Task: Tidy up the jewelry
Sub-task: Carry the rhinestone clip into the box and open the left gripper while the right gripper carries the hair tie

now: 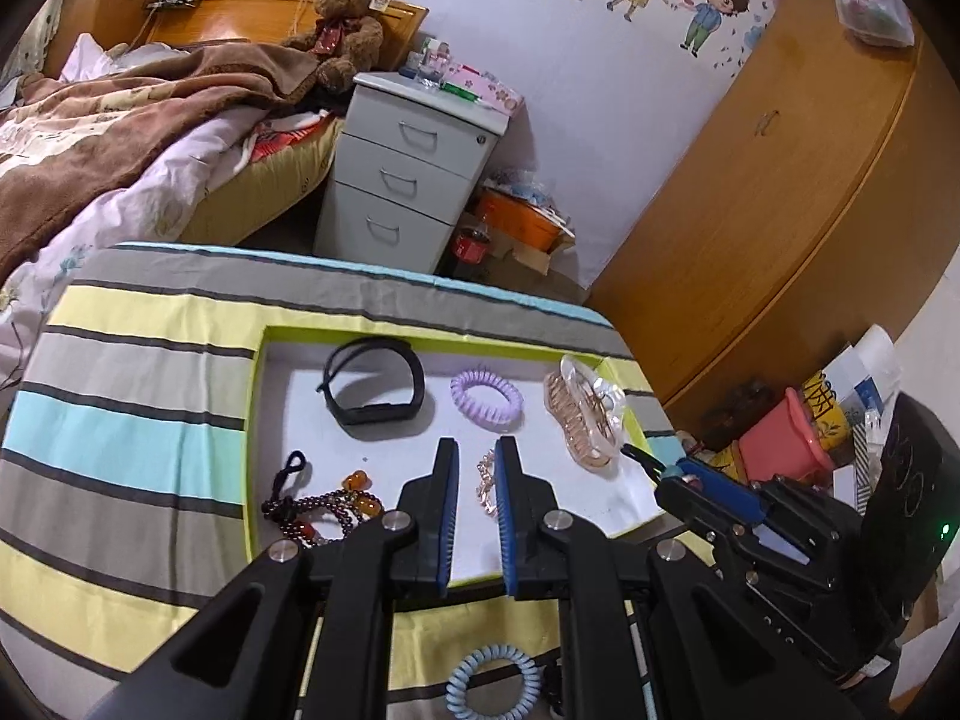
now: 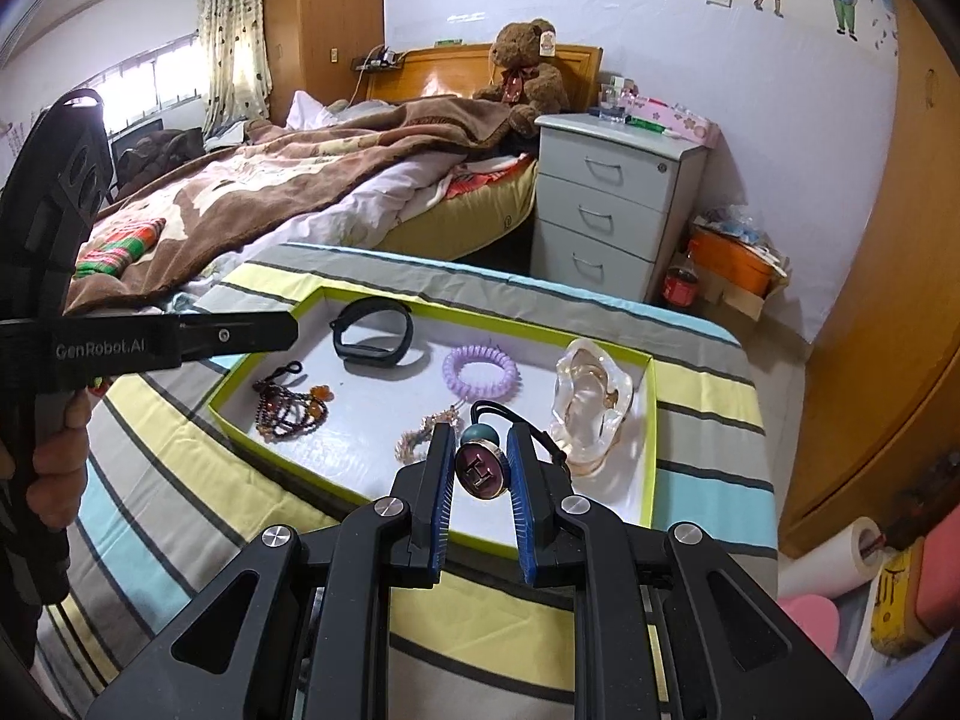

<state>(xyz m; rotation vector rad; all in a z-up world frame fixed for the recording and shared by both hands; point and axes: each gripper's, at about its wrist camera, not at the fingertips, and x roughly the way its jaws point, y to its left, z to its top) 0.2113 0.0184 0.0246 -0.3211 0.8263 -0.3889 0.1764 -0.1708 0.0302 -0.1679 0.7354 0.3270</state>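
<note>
Nearest in the left wrist view, a blue coil hair tie [image 1: 493,682] lies on the striped cloth of the surface [image 1: 138,396], outside the tray [image 1: 257,438] and partly hidden under the gripper frame; it is judged to be not yet sorted. The left gripper [image 1: 478,447] is held over the near part of the tray with its jaws set narrowly apart and nothing clamped between them; a gold chain bracelet [image 1: 487,483] is seen on the tray floor through the gap. The right gripper [image 2: 479,433] is closed on a hair tie with a round "H" charm [image 2: 481,471], the charm pinched between the blue pads and the black elastic loop trailing forward, so that the item can be carried over the near rim and set down inside. Placement is judged to be the step in hand. Further in, a dark beaded bracelet [image 2: 288,411] lies at the left of the tray and a clear claw hair clip [image 2: 591,405] at the right. Beyond these, a lilac coil hair tie [image 2: 480,371] and a black wristband [image 2: 375,333] rest near the far wall, each apart from its neighbour, which leaves room for a separate grasp.
</note>
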